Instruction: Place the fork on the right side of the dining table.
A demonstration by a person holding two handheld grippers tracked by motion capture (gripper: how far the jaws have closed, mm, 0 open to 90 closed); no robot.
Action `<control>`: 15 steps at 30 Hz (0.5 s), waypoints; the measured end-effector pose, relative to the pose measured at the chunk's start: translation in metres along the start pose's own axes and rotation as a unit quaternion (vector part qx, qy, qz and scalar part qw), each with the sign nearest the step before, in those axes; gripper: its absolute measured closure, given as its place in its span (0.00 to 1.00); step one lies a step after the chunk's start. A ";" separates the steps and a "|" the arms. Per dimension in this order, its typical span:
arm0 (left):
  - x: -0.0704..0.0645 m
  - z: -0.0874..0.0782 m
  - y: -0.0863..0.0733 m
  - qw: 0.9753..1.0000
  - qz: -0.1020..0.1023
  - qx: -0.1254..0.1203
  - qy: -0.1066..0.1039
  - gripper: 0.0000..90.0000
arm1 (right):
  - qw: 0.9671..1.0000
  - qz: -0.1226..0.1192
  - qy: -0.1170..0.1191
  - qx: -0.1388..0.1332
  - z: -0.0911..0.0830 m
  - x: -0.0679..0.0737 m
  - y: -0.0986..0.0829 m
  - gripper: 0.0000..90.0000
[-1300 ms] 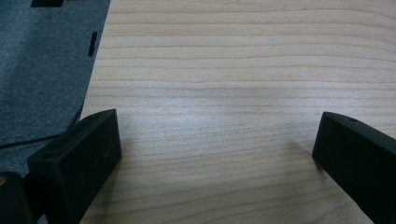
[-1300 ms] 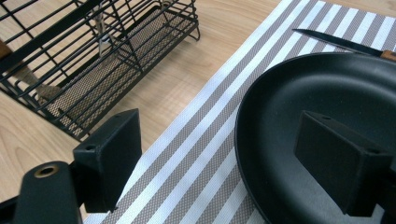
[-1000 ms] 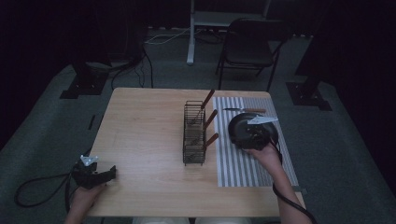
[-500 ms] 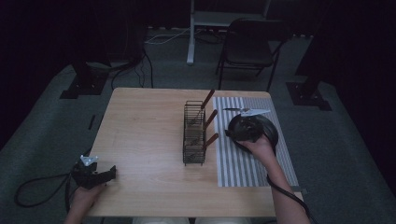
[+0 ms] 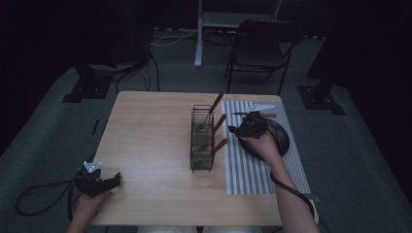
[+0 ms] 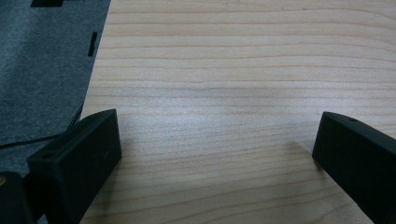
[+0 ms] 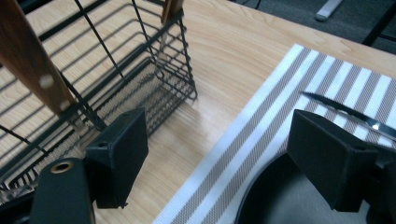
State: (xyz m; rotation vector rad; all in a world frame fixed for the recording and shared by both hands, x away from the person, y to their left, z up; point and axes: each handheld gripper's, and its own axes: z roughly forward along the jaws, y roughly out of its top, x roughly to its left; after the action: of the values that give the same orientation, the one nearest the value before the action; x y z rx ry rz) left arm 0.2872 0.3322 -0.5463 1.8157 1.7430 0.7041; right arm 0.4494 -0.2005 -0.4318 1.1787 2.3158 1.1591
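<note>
Dim room, dark curtains, grey carpet, a folding chair (image 5: 257, 48) behind a pale wooden table (image 5: 150, 136). On the table's right half lies a striped placemat (image 5: 252, 170); a black wire cutlery rack (image 5: 203, 138) stands just beside its left edge, long axis running away from the person. Three wooden-handled utensils (image 5: 216, 103) lean in the rack, handles up and tilted toward the mat, presumably so they can be grabbed from that side. A knife (image 7: 348, 112) lies on the mat's far end, blade bare, wooden handle to the right in the high view. A dark round pan (image 5: 279, 138) sits on the mat, partly under the right hand. Right hand-held gripper (image 7: 217, 158): jaws spread wide, nothing between them, hovering over the seam between rack and mat, with the pan rim directly below its right jaw and the knife tip just beyond it. Judgement: it is lined up to go for the knife next, the likely item left to rack. Left hand-held gripper (image 6: 210, 144): jaws spread, empty, resting low over bare wood at the near left corner, well apart from the work, apparently parked out of the way.
</note>
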 end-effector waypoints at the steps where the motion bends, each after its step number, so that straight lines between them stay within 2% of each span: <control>1: 0.000 0.000 0.000 1.000 0.000 0.000 0.000 0.02 | 1.000 -0.002 -0.004 0.001 0.001 0.000 0.003 0.22; 12: 0.000 0.000 0.000 1.000 0.000 0.000 0.000 0.02 | 1.000 -0.010 -0.025 -0.005 0.008 0.001 0.040 0.24; 15: 0.000 0.000 0.000 1.000 0.000 0.000 0.000 0.02 | 1.000 -0.005 -0.026 -0.007 0.011 0.000 0.050 0.24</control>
State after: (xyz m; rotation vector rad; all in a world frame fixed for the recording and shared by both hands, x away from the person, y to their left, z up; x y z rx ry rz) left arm 0.2872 0.3322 -0.5463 1.8157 1.7431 0.7044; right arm 0.4823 -0.1781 -0.4002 1.1760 2.2692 1.1246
